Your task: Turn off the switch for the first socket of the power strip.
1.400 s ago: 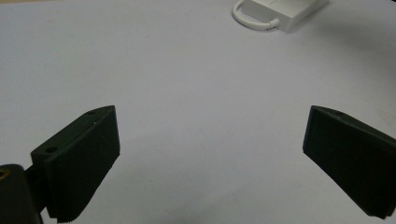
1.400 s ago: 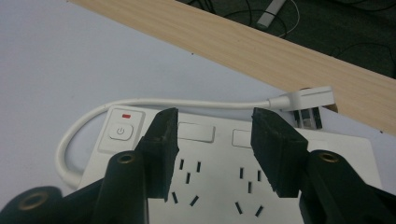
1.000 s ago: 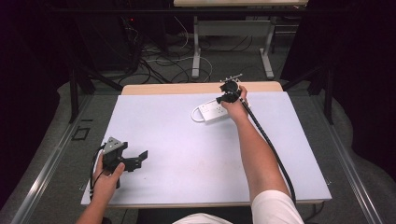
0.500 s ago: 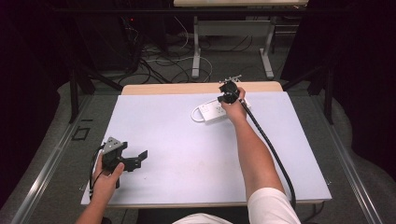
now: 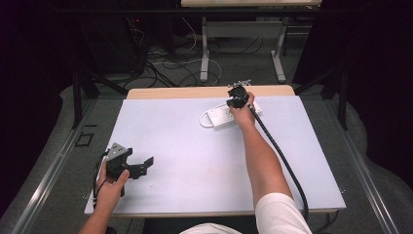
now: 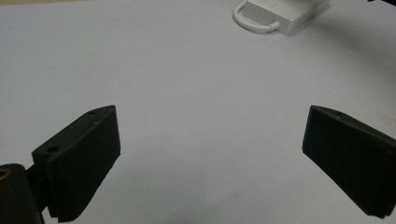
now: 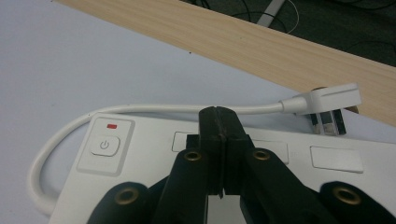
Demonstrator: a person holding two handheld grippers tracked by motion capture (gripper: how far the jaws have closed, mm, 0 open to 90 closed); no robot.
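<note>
A: Item one?
B: White power strip (image 5: 225, 115), far side of the table (image 5: 195, 161), near the wooden edge strip (image 7: 261, 44). Power button (image 7: 103, 145) at one end; cord (image 7: 42, 154) loops round to a plug (image 7: 327, 105) beside it.

A: Right gripper (image 5: 237, 96)?
B: Directly over the strip, jaws pressed together with nothing between them.

A: Left gripper (image 5: 131, 165)?
B: Near left corner, well apart from the strip, jaws spread wide over bare tabletop.
</note>
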